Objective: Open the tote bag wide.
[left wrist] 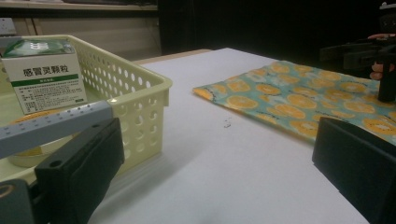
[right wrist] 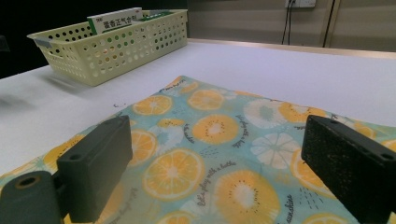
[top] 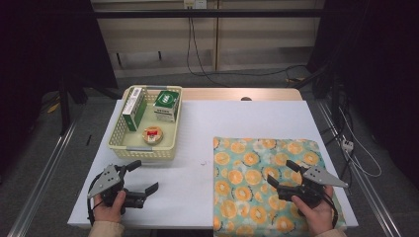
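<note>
While both grippers hung with jaws spread and nothing between them, the work at hand seemed to turn on the basket [top: 123, 140] and what lay inside it. The left gripper [top: 139, 176] sat just in front of the basket's near wall, released and empty, so it was plainly the nearer of the two. The right gripper [top: 282, 175] hovered well to the right of the basket, over the orange-patterned cloth [top: 247, 148], also open and holding nothing.

Inside the basket lay a long green-and-white box [top: 134, 108] against the left wall, its long axis running from near to far, roughly in line with the left gripper's reach. Beside it, at the basket's far right corner, stood a squarer green box [top: 166, 105], and nearer the front sat a small round tin [top: 153, 134].

The tin lay closest to the left gripper, forward of it and a little to its right, over the near wall. A reach from that side would likely need to clear the rim first.
</note>
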The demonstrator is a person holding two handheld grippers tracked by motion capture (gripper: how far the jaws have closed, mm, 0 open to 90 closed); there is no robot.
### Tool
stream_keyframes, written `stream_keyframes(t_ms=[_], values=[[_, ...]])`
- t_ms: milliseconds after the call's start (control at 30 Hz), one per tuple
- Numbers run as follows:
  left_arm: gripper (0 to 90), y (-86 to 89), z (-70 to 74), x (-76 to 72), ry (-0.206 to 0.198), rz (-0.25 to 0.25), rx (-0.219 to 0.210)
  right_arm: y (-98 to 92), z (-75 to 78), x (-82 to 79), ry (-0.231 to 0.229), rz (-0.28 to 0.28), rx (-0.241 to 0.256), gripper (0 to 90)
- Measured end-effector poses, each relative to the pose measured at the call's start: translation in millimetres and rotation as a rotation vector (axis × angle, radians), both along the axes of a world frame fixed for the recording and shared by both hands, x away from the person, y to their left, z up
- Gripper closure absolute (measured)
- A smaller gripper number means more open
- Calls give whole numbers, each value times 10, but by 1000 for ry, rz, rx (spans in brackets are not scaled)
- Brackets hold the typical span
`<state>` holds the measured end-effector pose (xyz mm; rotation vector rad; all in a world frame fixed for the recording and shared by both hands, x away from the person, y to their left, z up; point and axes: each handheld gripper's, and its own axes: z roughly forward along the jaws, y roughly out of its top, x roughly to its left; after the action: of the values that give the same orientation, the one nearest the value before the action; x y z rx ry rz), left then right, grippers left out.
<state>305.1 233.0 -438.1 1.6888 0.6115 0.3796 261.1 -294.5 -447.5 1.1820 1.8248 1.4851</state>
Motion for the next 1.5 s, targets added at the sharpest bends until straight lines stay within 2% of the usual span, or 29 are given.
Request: stream_keyframes(t_ms=[300,467,533,567,700,833,967,1033,1167,1367,1500], values=[[16,-4,12,-4,-11,7,-6,30,25,2,15,6,-45,89],[16,-2,9,-2,-10,6,-9,106,64,4,21,24,-117,89],[16,-5,11,1,-15,2,-7,124,78,3,19,28,-131,89],[16,-9,11,1,-13,3,-9,155,103,-1,24,32,-160,89],[17,-27,5,14,-10,-4,-6,217,140,-9,38,48,-183,90],[16,-42,11,10,-13,-9,-4,328,172,-6,38,80,-200,96],[16,-47,10,11,-7,-11,-7,419,176,19,32,85,-221,103],[16,-50,12,12,-8,-12,-7,526,183,37,36,113,-234,107],[17,-52,1,11,-5,-15,-9,656,180,79,46,133,-256,124],[16,-33,8,1,-7,-9,-21,805,134,189,108,159,-276,138],[17,-32,4,2,-5,-9,-23,1068,119,324,141,230,-276,139]])
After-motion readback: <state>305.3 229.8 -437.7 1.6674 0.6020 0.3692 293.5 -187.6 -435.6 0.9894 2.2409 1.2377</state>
